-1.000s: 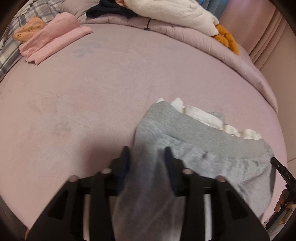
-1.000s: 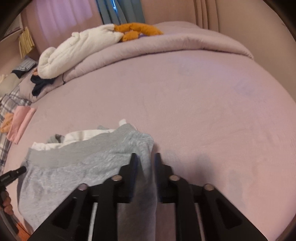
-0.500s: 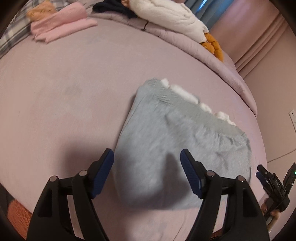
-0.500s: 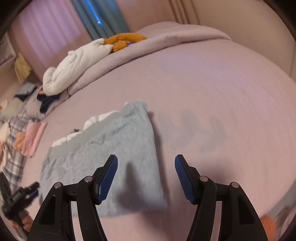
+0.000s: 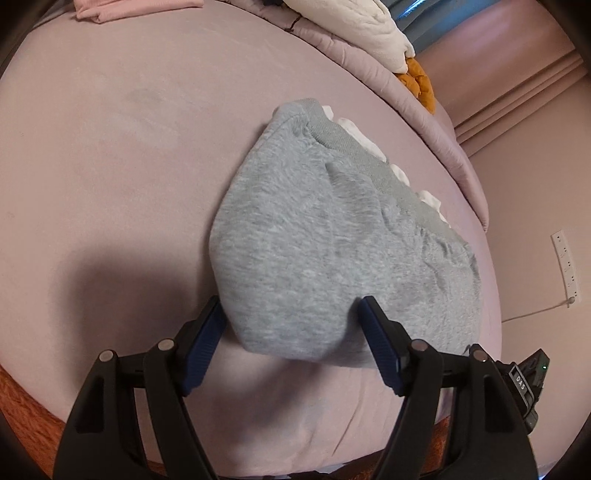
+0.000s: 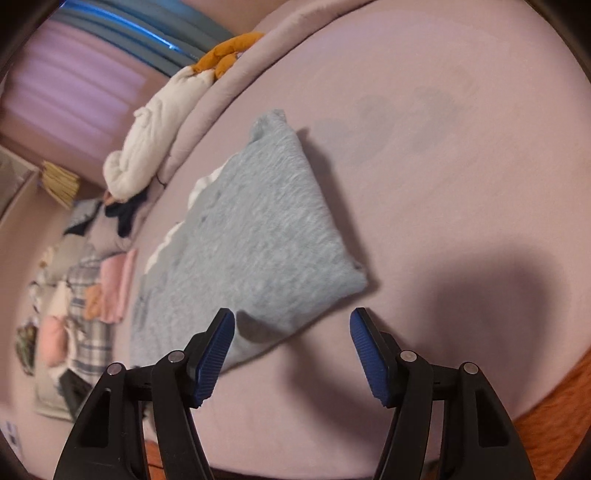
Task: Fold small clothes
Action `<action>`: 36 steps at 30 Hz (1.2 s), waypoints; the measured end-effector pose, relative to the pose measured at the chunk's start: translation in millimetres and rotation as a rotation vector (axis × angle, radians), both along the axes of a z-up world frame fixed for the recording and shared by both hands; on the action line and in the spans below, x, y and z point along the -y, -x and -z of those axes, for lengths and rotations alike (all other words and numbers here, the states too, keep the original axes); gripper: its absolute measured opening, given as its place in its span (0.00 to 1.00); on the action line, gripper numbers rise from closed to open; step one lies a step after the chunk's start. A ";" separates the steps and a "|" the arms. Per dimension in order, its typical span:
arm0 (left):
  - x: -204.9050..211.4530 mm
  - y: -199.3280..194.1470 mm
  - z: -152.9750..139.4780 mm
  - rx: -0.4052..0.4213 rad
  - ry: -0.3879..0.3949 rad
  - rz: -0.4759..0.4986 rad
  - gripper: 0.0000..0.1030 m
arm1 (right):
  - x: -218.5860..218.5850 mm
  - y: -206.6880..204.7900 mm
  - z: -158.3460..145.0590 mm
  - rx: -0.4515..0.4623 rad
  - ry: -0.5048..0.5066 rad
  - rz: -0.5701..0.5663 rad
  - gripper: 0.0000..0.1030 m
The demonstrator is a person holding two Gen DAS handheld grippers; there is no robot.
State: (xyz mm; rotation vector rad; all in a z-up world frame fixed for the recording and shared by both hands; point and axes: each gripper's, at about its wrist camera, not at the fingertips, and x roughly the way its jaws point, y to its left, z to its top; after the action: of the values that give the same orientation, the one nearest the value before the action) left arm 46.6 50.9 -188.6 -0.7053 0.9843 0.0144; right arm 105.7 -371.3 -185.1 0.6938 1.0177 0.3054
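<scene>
A grey fleece garment [image 5: 332, 251] lies folded flat on the pink bed, with white fabric [image 5: 354, 129] peeking out along its far ribbed edge. My left gripper [image 5: 291, 321] is open, its jaws standing on either side of the garment's near corner without holding it. In the right wrist view the same grey garment [image 6: 258, 236] lies ahead and to the left. My right gripper [image 6: 291, 332] is open and empty just short of the garment's near edge.
Folded pink clothes [image 5: 136, 5] lie at the far left of the bed; they also show in the right wrist view [image 6: 114, 284]. A white blanket [image 5: 351, 22] and orange plush [image 5: 419, 79] rest on the rolled quilt. Orange rug [image 5: 22, 417] lies below the bed edge.
Both grippers were shut on the grey garment a second ago, then opened and let it drop flat. Both have since drawn back and tilted, staying open.
</scene>
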 end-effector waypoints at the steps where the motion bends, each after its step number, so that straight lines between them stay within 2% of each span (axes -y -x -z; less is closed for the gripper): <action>1: 1.4 -0.6 1.1 0.001 0.000 -0.001 0.72 | -2.0 -3.5 1.3 0.002 -0.021 -0.001 0.63; 7: 0.7 -8.6 4.9 0.024 0.015 -0.011 0.70 | -17.3 -25.7 8.6 0.023 -0.073 0.033 0.63; 9: 3.0 -14.6 4.8 0.031 0.012 -0.003 0.55 | -23.1 -30.3 8.0 0.036 -0.062 0.049 0.63; 10: 5.3 -18.9 5.9 0.026 0.012 -0.002 0.54 | -26.7 -33.4 7.0 0.051 -0.049 0.057 0.63; 12: 8.2 -23.4 6.5 0.020 0.000 -0.011 0.42 | -31.0 -37.7 6.0 0.070 -0.018 0.067 0.53; 14: 11.3 -24.9 5.0 0.020 -0.016 -0.015 0.37 | -32.3 -40.9 6.0 0.079 0.002 0.072 0.34; 17: 16.7 -22.7 -1.8 0.033 -0.065 -0.008 0.32 | -29.7 -38.1 1.1 0.092 0.001 0.080 0.23; 18: 18.1 -20.8 -4.6 0.041 -0.074 -0.004 0.30 | -29.3 -32.7 -4.6 0.104 0.014 0.095 0.22; 22: 22.7 -14.7 -10.0 0.042 -0.069 0.002 0.29 | -32.5 -18.6 -27.7 0.172 0.073 0.112 0.21; 28: 40.7 -3.4 -14.8 0.031 -0.029 0.063 0.29 | -18.1 -2.7 -55.4 0.234 0.125 0.141 0.20; 31: 57.4 2.9 -11.2 0.002 -0.023 0.109 0.29 | -16.2 5.3 -70.9 0.276 0.190 0.155 0.20; 36: 73.1 2.6 -7.8 -0.012 -0.094 0.128 0.30 | -29.6 4.4 -86.5 0.330 0.269 0.102 0.20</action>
State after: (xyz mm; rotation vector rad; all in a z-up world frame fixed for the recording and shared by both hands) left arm 44.0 -22.2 -180.8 -0.5559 1.0315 -0.0465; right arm 101.4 -341.7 -98.6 0.4311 0.6893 0.1817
